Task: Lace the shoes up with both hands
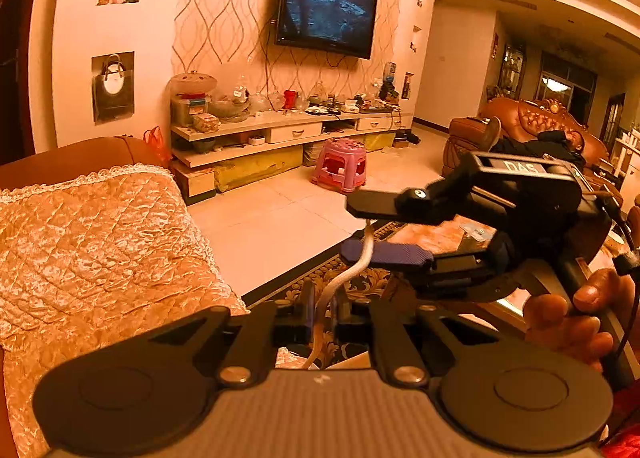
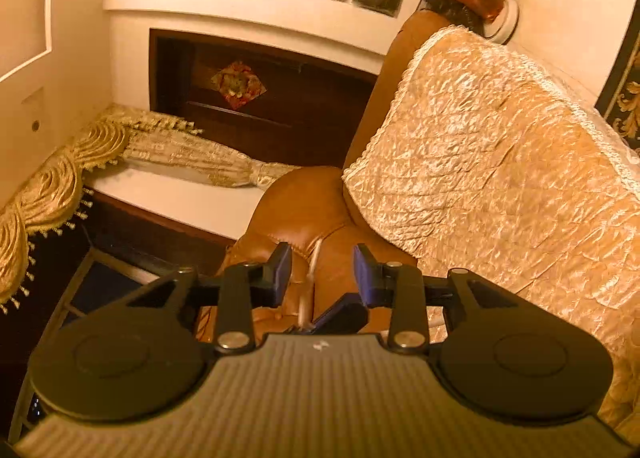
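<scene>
The left gripper [image 1: 323,312] is pinched on a pale shoelace [image 1: 352,270], which rises toward one o'clock and passes between the spread fingers of the right gripper [image 1: 358,227]; I judge this is so one tool anchors the lace while the other takes it further up. In the right wrist view the right gripper [image 2: 322,272] stands apart with the lace at its centre. No shoe shows; a quilted sofa cover [image 1: 100,242] lies at nine o'clock.

The lace [image 1: 362,262] was white against a blue pad. The sofa cover [image 1: 96,242] was quilted gold; the far stool [image 1: 340,165] was pink.
</scene>
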Motion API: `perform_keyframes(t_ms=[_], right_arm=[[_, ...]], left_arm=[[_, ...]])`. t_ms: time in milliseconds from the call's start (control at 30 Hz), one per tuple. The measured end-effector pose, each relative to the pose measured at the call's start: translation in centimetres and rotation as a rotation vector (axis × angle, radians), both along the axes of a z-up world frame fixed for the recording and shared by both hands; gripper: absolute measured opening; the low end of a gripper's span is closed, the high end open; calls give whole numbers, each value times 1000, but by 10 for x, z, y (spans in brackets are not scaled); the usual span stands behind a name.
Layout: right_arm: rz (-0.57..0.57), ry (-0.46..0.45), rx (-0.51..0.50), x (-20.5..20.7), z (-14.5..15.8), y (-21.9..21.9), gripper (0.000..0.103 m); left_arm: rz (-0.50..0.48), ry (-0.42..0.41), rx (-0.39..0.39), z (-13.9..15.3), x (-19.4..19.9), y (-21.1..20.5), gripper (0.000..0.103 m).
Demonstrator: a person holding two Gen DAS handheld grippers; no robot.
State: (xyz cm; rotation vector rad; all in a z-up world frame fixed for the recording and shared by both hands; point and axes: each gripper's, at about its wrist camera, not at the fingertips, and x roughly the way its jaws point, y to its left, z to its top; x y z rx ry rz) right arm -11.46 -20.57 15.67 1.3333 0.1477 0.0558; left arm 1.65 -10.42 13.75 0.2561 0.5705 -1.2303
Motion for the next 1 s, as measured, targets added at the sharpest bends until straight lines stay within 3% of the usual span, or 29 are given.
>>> perform_keyframes(t_ms=[100, 167, 200, 233, 300, 367, 400, 433, 567, 667, 767, 800, 833, 1000], right_arm=[[14, -4, 0, 0, -3, 1, 41], [2, 2, -34, -1, -1, 3, 35], [0, -1, -43, -2, 0, 4, 17], [1, -1, -51, -2, 1, 4, 8], [12, -1, -62, -1, 4, 4, 7], [15, 9, -65, 1, 5, 5, 6], [13, 12, -58, 1, 4, 5, 6], [9, 18, -50, 0, 3, 4, 6], [11, 33, -8, 0, -4, 4, 6], [29, 26, 16, 2, -6, 7, 6], [42, 21, 23, 4, -6, 9, 6], [46, 21, 26, 5, -6, 9, 6], [48, 23, 29, 5, -6, 9, 6], [63, 42, 62, 7, -13, 10, 7]], left_arm=[[-8, 9, 9, -3, 1, 0, 9], [-14, 15, 15, -4, 1, 1, 9], [-16, 18, 18, -5, 2, 1, 9], [-19, 21, 21, -6, 2, 1, 9], [-25, 27, 27, -8, 2, 1, 9], [-19, 26, 25, -8, 2, 2, 24], [-17, 25, 24, -9, 2, 2, 48], [-12, 25, 14, -9, 2, 3, 65], [3, 28, -25, -9, 4, 6, 68], [-2, 39, -55, -11, 6, 5, 61], [-20, 55, -83, -13, 10, 6, 35], [-23, 58, -81, -14, 11, 6, 17], [-29, 60, -75, -14, 11, 6, 9], [-30, 36, -62, -11, 16, 13, 4]])
